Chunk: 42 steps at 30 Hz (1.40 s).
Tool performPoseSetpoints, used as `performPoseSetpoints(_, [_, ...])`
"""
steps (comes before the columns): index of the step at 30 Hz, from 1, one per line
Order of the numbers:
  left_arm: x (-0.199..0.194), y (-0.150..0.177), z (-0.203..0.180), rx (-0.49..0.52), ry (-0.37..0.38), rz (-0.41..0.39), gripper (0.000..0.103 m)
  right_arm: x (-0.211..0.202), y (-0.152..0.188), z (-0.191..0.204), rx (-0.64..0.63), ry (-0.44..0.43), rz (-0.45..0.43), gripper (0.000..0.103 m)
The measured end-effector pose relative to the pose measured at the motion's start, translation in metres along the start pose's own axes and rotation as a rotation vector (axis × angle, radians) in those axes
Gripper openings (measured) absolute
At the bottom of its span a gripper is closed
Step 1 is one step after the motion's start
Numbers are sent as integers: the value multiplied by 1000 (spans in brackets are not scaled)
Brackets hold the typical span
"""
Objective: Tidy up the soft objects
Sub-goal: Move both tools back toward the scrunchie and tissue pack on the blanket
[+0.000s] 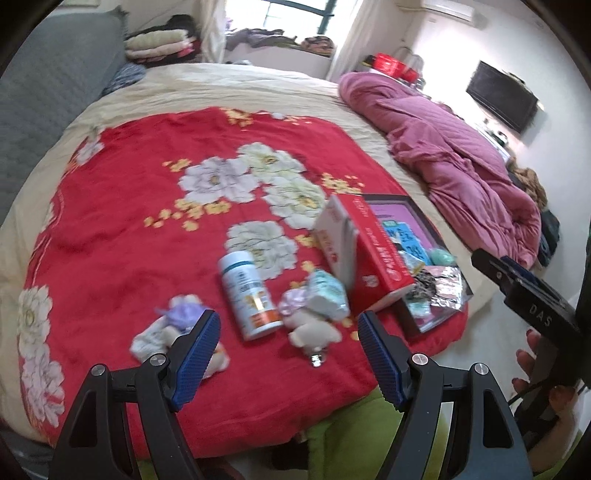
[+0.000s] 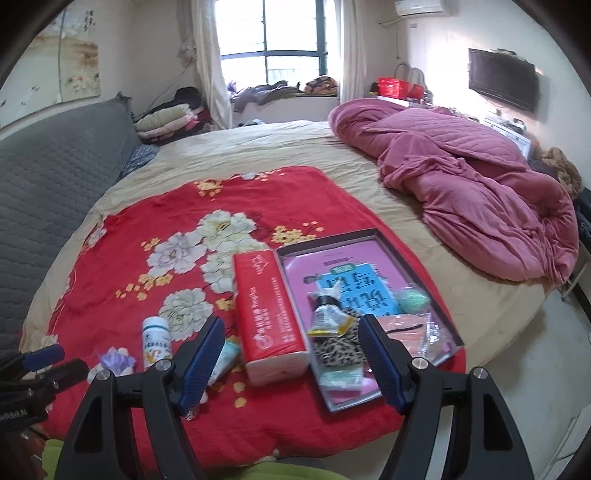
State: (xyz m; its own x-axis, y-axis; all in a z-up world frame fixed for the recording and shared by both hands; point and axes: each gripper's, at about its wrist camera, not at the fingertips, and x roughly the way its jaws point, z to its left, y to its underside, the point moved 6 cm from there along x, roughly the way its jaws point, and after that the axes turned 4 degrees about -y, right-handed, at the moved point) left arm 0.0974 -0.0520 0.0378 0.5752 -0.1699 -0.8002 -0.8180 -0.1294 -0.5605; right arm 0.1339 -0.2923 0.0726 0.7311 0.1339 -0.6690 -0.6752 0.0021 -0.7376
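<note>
Nearby, red floral blanket (image 1: 147, 229) lay open beyond the clutter, tray (image 2: 410, 240) sat at its right edge, left gripper (image 1: 288, 354) and right gripper (image 2: 291, 354) hovered low, fingers spread, empty.

1. A home bedroom is being shown.
2. Most of the floor is being taken up by a large bed (image 2: 258, 147).
3. A pink quilt (image 2: 480, 192) is lying crumpled on it.
4. A wall-mounted television (image 2: 502, 85), curtained window (image 2: 273, 37) and air conditioner (image 2: 419, 7) are being seen.
</note>
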Motion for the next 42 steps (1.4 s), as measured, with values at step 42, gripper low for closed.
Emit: performPoseSetpoints(42, [39, 71, 152, -286, -157, 147, 78, 46, 56, 85, -135, -117, 150, 74])
